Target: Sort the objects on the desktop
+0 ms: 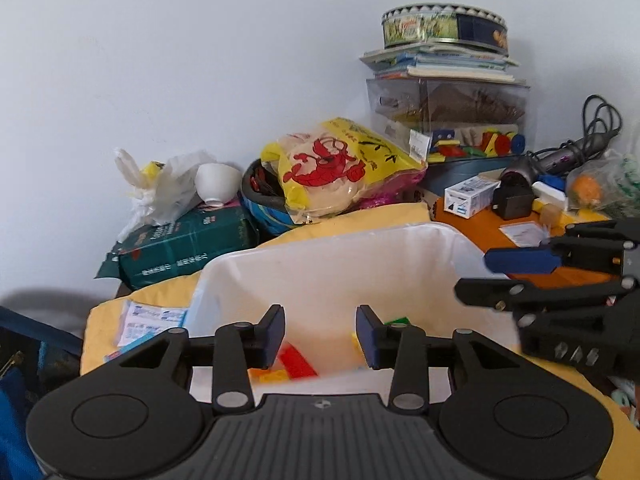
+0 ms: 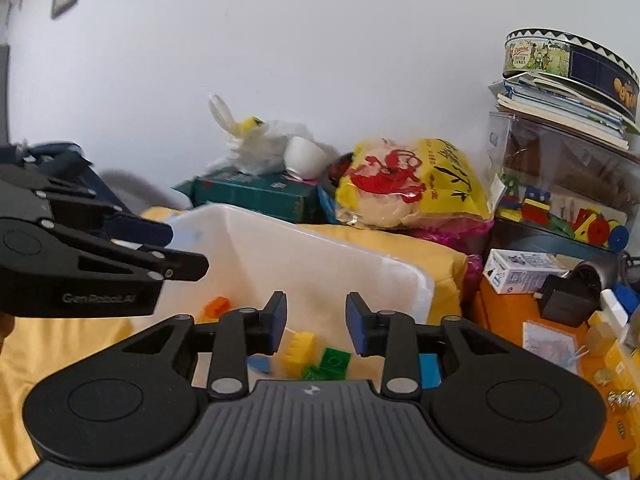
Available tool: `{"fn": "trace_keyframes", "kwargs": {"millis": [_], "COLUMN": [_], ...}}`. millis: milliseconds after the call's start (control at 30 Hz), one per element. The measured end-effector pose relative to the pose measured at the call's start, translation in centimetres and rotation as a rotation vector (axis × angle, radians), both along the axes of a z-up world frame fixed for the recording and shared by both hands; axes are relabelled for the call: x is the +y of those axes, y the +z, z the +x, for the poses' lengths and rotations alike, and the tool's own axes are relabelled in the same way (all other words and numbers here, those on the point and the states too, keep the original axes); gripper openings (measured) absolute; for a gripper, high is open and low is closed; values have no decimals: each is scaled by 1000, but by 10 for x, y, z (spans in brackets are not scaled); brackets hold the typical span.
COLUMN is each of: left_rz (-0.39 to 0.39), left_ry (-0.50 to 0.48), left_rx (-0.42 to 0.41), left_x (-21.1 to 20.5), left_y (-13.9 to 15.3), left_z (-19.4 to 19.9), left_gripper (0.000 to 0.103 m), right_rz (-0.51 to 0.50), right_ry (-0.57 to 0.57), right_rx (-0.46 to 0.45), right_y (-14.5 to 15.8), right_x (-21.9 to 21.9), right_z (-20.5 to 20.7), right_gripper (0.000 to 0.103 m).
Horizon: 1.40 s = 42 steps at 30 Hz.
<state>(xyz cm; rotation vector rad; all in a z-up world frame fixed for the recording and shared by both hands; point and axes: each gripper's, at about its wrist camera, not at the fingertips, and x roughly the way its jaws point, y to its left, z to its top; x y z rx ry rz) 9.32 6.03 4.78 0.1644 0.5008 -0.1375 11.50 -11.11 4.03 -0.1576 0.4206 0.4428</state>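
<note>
Bin: white plastic bin holds sorted coloured toy bricks.
Left gripper: parted, empty, above it.
Right gripper: likewise.

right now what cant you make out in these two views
- White bin floor: left wrist view, the left gripper body covers the near part, so the bricks cannot be counted.
- Blue piece: right wrist view, half hidden behind the right gripper finger.
- Small white box print: too small to read.
- Clear box contents: glare blurs them.
- Dark blue thing: cut off by the left edge.
</note>
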Motion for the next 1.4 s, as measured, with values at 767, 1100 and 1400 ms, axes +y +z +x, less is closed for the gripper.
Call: {"fn": "trace_keyframes", "kwargs": {"millis": [767,1100,1400], "left_rz": [226,584,163], "left_ry": [-59,-477,-295], "left_rx": [280,344,451], "left_x": [-3,5,40], "left_y": [-115,-125,-106], "left_z": [-76,-50,-34], "left_gripper": [49,44,23], "right_rz": [-314,-126,93], "right_ry": [118,43,7], "right_rx": [304,380,487], "right_y": [-110,-97,-93], "right_x": [9,-25,-47], "right_z": [-106,-100,-103], "right_gripper": [34,18,18]}}
